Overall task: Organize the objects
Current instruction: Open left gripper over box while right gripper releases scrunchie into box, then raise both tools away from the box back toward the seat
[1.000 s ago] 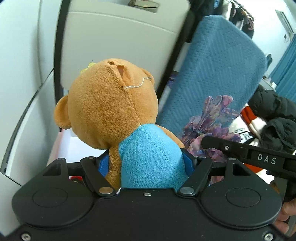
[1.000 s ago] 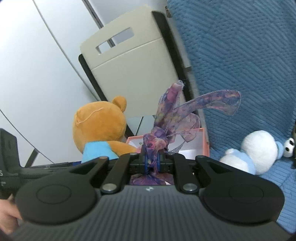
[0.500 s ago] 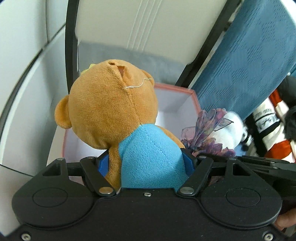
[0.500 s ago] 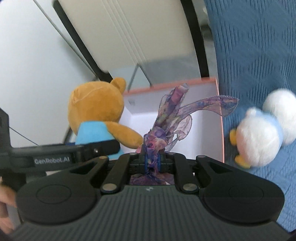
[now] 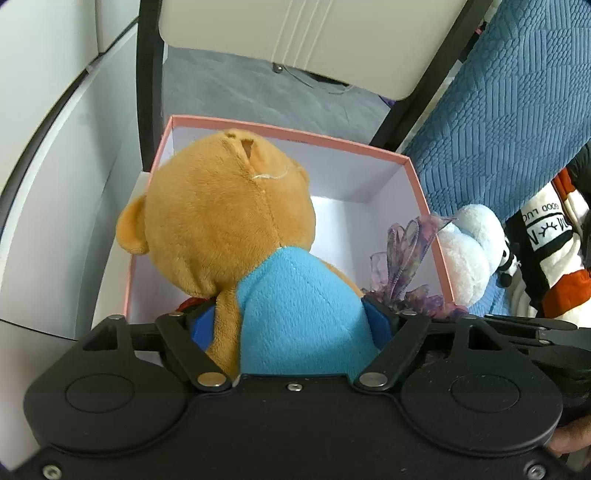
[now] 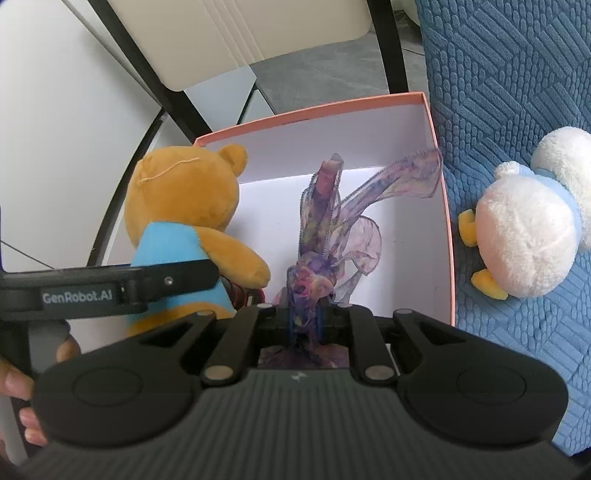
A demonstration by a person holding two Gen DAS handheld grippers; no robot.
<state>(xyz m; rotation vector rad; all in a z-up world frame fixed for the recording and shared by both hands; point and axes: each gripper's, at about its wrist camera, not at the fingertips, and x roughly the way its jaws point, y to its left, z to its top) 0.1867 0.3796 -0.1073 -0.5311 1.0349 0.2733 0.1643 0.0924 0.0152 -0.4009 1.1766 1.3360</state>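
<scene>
Beside the pink-rimmed box (image 5: 421,192), on the blue quilted cover (image 6: 517,81), a white plush duck (image 6: 524,236) with yellow feet lies on its side, just outside the box's right wall. Behind the box stand the black legs and cream back of a chair (image 5: 295,33), with grey floor between them; folded clothing with orange and black stripes (image 5: 546,266) shows at the far right of the left wrist view. The box is square, open-topped, white and smooth inside.

The teddy bear (image 5: 229,218) is soft brown plush in a bright blue shirt, with a loose white thread and a small tear on the back of its head (the seam runs straight down the middle). It sits over the left part of the box, its torso between the blue pads of the left gripper (image 5: 295,325), whose jaws are opening; the pads sit at the shirt's sides, though whether they press cannot be told.

The purple ribbon (image 6: 325,229), sheer and crinkled with stitched edges, stands up over the box's middle, its knot clamped in the nearly closed right gripper (image 6: 304,317).
</scene>
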